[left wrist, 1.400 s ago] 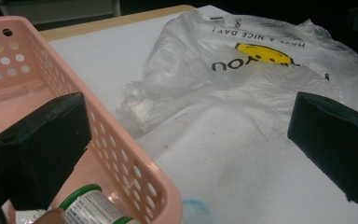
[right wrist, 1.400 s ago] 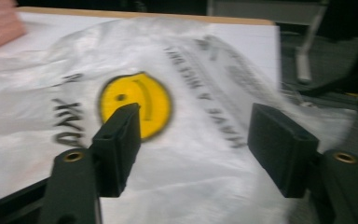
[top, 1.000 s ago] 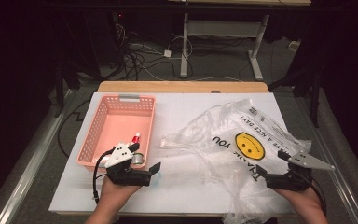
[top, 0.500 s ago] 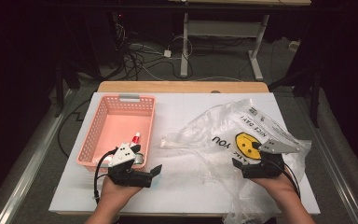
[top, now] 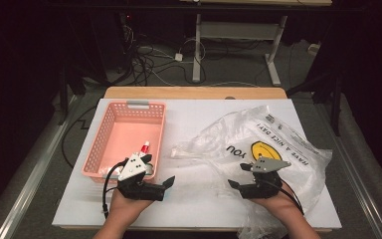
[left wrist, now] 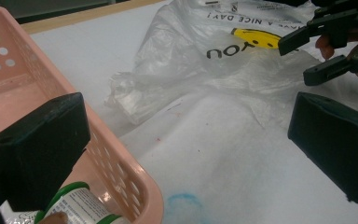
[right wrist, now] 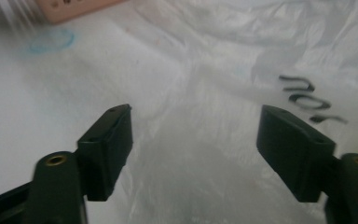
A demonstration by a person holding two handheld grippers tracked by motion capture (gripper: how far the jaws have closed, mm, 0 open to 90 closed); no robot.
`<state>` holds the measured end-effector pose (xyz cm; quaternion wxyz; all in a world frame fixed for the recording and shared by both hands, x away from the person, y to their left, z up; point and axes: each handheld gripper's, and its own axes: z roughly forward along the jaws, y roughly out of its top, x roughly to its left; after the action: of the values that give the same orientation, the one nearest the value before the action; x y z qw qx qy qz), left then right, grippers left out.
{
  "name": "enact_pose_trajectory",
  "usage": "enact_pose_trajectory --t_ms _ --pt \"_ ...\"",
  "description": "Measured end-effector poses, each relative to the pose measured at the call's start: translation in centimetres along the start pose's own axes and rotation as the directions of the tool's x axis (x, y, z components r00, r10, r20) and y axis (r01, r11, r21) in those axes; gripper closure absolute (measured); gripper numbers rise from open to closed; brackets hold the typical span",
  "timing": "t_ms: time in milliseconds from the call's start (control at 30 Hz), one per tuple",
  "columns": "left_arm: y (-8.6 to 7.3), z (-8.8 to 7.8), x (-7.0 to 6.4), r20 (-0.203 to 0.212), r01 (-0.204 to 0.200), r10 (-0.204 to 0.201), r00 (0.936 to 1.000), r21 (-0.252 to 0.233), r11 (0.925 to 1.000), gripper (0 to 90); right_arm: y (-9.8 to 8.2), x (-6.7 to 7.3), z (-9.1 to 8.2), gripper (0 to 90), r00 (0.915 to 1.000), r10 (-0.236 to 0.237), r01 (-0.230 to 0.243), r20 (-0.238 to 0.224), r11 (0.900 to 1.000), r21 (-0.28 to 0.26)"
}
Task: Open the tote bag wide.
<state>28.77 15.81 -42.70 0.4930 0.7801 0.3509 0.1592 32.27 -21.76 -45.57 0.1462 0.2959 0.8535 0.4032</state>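
The right gripper [top: 235, 183] hovers low over the near left part of the clear plastic bag [top: 258, 144] at the table's right; its jaws have just been closing, still apart with only bag film beneath them. The left gripper [top: 169, 181], near the pink basket [top: 110, 130], stands wide open, grasping nothing.

We see the white table [top: 199, 194] brightly lit from overhead, while the floor around it sinks into near black. The plastic bag [top: 273, 149] on it throws soft glare off its creases. In the left gripper view the pink basket [left wrist: 121, 163] at the table's near edge is sharp enough, the jaws blurred. In the right gripper view everything on the table looks soft and hazy, with smeared edges.
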Motion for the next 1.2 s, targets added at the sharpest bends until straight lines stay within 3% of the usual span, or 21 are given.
enact_pose_trajectory --t_ms 67,133,367,400,467,533,633,1033,1200 --pt "0.0 -0.1 0.0 0.003 0.004 -0.004 1.0 -0.002 1.0 0.0 -0.7 0.0 0.5 21.5 0.9995 -0.029 0.028 0.01 0.998 0.054" --pt "0.1 -0.1 0.0 0.005 0.005 -0.005 1.0 -0.003 1.0 0.0 -0.9 0.0 0.7 22.0 0.9996 -0.026 0.026 0.007 0.997 0.066" --pt "0.1 0.1 0.1 0.016 -0.002 0.002 0.9999 0.005 1.0 0.0 -1.5 0.0 1.5 40.7 0.9971 -0.076 0.076 -0.012 0.988 0.132" --pt "0.1 0.1 0.1 0.017 -0.004 0.003 0.9998 0.006 1.0 0.0 -1.5 -0.1 1.6 48.2 0.9981 -0.059 0.06 -0.017 0.99 0.126" --pt "0.1 0.1 0.1 0.018 -0.006 0.006 0.9998 0.008 1.0 0.0 -1.4 -0.1 1.7 50.6 0.998 -0.062 0.063 -0.015 0.99 0.126" --pt "0.1 0.1 0.2 0.02 -0.007 0.007 0.9998 0.01 0.9999 0.0 -1.4 -0.3 1.8 60.1 0.9986 -0.052 0.052 -0.006 0.992 0.116" --pt "0.1 0.2 0.2 0.02 -0.005 0.005 0.9998 0.01 0.9999 0.0 -1.3 -0.4 1.8 67.0 0.9988 -0.048 0.048 0.004 0.992 0.12" --pt "0.1 0.0 0.0 0.017 -0.007 0.007 0.9998 0.005 1.0 0.0 -1.4 -0.5 2.1 86.4 0.9998 -0.013 0.011 0.016 0.996 0.093" --pt "0.1 0.2 -0.1 0.019 -0.006 0.006 0.9998 0.005 1.0 0.0 -1.6 -0.7 2.0 89.5 0.9997 0.007 -0.008 0.022 0.997 0.07"
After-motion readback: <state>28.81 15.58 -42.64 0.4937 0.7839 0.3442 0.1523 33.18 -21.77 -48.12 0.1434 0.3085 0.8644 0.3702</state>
